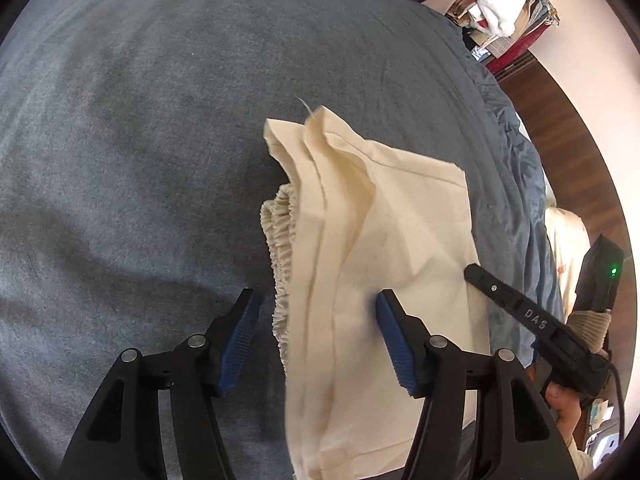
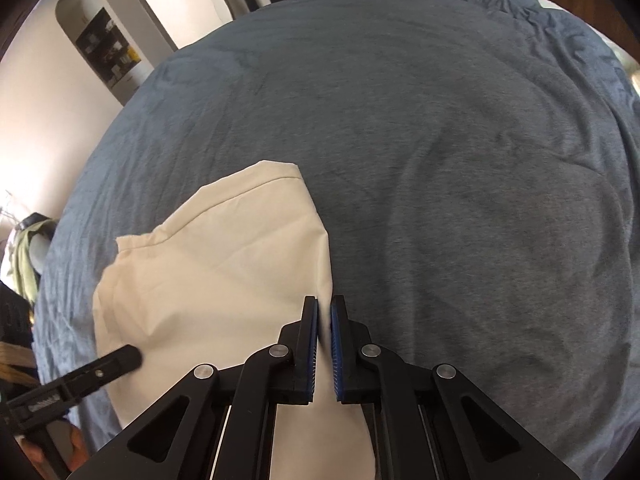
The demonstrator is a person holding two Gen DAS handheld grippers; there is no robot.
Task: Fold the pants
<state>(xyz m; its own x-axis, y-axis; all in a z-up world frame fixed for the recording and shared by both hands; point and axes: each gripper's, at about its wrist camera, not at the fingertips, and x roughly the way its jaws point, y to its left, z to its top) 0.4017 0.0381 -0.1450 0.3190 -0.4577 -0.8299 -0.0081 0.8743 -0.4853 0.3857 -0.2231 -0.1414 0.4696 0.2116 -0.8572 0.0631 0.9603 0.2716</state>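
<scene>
While the cream pants [image 1: 380,248] are lying folded on the blue-grey bed cover [image 1: 140,140], close to the cover's near edge, both tools are working at them from the person's side. In the left wrist view the left hand-held gripper [image 1: 316,344] is standing with its jaws apart, the blue pads [image 1: 240,344] well clear of each other. Its left finger is hovering over bare cover, and its right finger is sitting over the cloth. The gathered elastic waistband [image 1: 280,248] and the folded edge of the pants are running up between the two pads, neither of which is pressing on them.

In the right wrist view the right hand-held gripper [image 2: 325,340] is nearly closed, and a thin strip of the pants' right-hand edge is showing pale and blurred in the slim gap between its pads, so it is pinching the cloth there. From that pinch the fabric is spreading away to the left and upward across the cover, ending in a hemmed corner [image 2: 280,172].

Seen from the left wrist, the right tool's black finger is reaching in from the right over the lower right part of the pants, with the person's hand [image 1: 568,400] gripping its handle. A cluttered shelf [image 1: 500,12] is standing beyond the bed's far edge.
</scene>
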